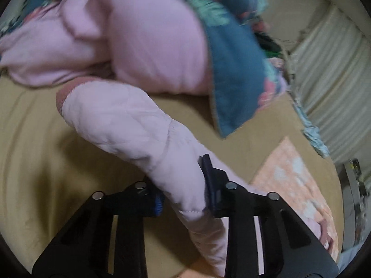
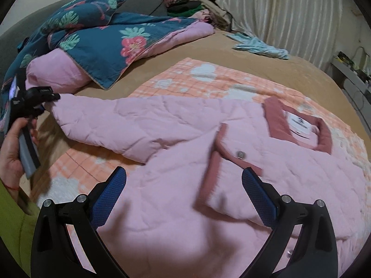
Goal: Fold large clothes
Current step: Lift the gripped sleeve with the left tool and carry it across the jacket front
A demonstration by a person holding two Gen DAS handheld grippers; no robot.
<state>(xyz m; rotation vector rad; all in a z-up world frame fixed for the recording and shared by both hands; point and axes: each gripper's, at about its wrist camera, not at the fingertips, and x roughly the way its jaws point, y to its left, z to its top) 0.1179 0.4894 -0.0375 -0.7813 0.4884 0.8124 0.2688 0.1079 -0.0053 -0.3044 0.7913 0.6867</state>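
Note:
A pink quilted jacket [image 2: 231, 185] with a rose collar [image 2: 278, 120] lies spread on an orange checked blanket [image 2: 208, 78]. Its left sleeve [image 2: 129, 120] stretches out to the left. In the left wrist view, my left gripper [image 1: 183, 183] is shut on that sleeve [image 1: 120, 120] and holds it off the bed, with the rose cuff [image 1: 61, 97] at the far end. The right wrist view shows the left gripper [image 2: 44, 97] in a hand [image 2: 11, 157] at the sleeve's end. My right gripper [image 2: 183, 173] hovers open over the jacket's front, holding nothing.
A blue floral quilt [image 2: 104, 39] with pink lining is heaped with a pink pillow [image 2: 53, 71] at the back left of the tan bed [image 2: 255, 62]. A teal garment [image 2: 262, 46] lies at the back right. White curtains [image 2: 289, 11] and a shelf [image 2: 347, 74] border the right side.

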